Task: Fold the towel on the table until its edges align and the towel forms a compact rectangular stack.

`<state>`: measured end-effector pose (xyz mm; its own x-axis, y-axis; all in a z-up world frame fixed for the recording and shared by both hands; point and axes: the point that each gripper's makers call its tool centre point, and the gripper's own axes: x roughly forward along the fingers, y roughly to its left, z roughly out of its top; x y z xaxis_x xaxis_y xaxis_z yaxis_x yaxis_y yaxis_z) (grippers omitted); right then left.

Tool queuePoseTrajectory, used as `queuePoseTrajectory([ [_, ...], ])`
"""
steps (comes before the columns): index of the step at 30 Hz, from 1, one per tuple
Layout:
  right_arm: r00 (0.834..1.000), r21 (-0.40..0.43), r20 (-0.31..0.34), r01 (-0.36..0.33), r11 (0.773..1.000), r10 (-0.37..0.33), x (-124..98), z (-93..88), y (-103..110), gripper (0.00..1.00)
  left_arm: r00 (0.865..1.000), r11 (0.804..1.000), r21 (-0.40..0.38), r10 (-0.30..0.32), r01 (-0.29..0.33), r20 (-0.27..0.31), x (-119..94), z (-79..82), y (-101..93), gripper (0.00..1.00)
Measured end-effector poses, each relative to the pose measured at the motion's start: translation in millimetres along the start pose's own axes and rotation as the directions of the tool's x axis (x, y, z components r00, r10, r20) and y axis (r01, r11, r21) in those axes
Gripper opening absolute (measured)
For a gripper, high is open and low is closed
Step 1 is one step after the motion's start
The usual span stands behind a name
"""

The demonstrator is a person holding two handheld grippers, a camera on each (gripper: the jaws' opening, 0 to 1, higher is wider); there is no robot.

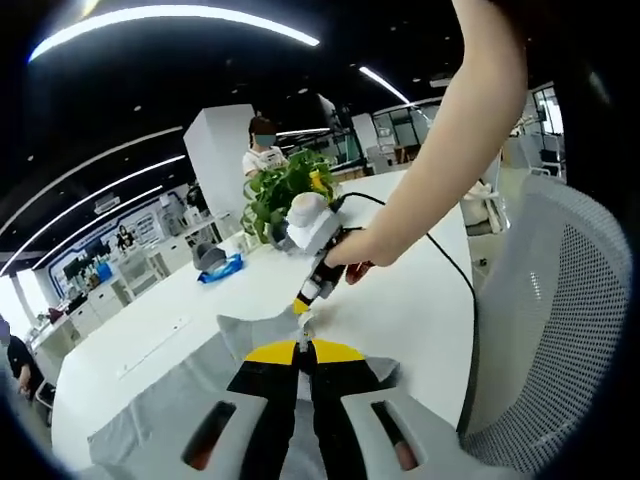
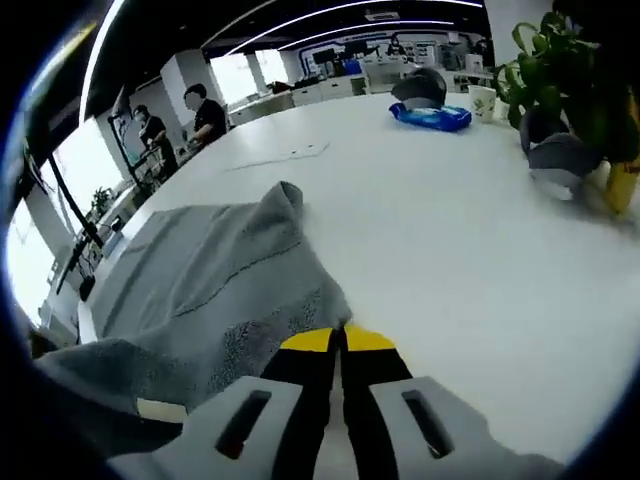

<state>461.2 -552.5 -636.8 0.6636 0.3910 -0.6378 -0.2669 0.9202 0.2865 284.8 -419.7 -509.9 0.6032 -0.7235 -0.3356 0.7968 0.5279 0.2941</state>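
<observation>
Both grippers, left (image 1: 305,350) and right (image 2: 343,338), have fingers closed on the grey towel (image 2: 200,290). Advise carrying both corners level across the bench (image 2: 450,230), aligning edges before release.

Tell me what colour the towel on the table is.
Grey; the towel shows best in the right gripper view.

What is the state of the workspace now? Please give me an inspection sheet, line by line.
Surface: white table, bare on much of its top.
Job's things: grey towel, rumpled, one corner lifted, not yet a neat stack.
Clutter: blue packet, potted plant, paper cup.
Grippers: left gripper shut on towel; right gripper shut on towel edge.
Cables: black cable running across the table from the right gripper.
Surroundings: open office, white mesh chair, people standing behind.
</observation>
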Motion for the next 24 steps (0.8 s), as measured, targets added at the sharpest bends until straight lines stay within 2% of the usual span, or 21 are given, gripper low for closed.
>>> queuePoseTrajectory([
  [1,1.0,0.032,0.017,-0.012,0.999,0.012,-3,5.4,0,0.0,1.0,0.999,-0.043,-0.02,0.02,0.01,0,2.5,-4.2,0.04],
  [3,0.996,0.088,0.078,-0.046,0.995,0.039,-12,22.4,-2,0.0,0.999,0.996,-0.081,-0.038,0.04,0.022,0,6.1,-6.4,0.04],
  [4,0.992,0.128,0.114,-0.073,0.989,0.059,-18,33.3,-3,0.0,0.999,0.997,-0.066,-0.042,0.044,0.022,-1,8.3,-6.3,0.04],
  [5,0.988,0.145,0.134,-0.092,0.985,0.073,-23,40.0,-1,0.0,0.998,0.998,-0.017,-0.057,0.057,0.013,-1,9.4,-9.2,0.04],
  [6,0.984,0.157,0.157,-0.11,0.982,0.085,-28,47.2,-2,0.0,0.997,0.995,0.07,-0.074,0.074,-0.002,-1,11.6,-13.5,0.04],
  [7,0.978,0.154,0.173,-0.144,0.978,0.116,-33,54.5,-2,0.0,0.996,0.992,0.088,-0.094,0.093,0.001,-1,14.9,-18.3,0.04],
  [9,0.965,0.154,0.191,-0.213,0.965,0.182,-45,63.2,3,0.0,0.991,0.989,0.072,-0.129,0.127,0.02,-2,23.3,-27.3,0.04],
  [12,0.96,0.156,0.218,-0.213,0.965,0.177,-65,73.6,-5,0.0,0.984,0.986,0.041,-0.166,0.164,0.059,-7,40.9,-37.2,0.04],
  [13,0.95,0.174,0.254,-0.228,0.958,0.18,-76,82.9,-7,0.0,0.981,0.984,0.026,-0.176,0.174,0.077,-10,48.6,-40.3,0.04],
  [18,0.928,0.175,0.32,-0.257,0.95,0.192,-111,110.4,-15,0.0,0.967,0.975,0.031,-0.222,0.22,0.121,-20,75.5,-53.3,0.04],
  [22,0.93,0.123,0.302,-0.254,0.959,0.208,-130,118.3,-7,0.0,0.953,0.964,0.074,-0.263,0.255,0.152,-26,97.0,-65.0,0.04],
  [24,0.929,0.122,0.304,-0.255,0.959,0.209,-136,120.4,-5,0.0,0.948,0.961,0.094,-0.274,0.262,0.162,-29,105.6,-69.6,0.04],
])
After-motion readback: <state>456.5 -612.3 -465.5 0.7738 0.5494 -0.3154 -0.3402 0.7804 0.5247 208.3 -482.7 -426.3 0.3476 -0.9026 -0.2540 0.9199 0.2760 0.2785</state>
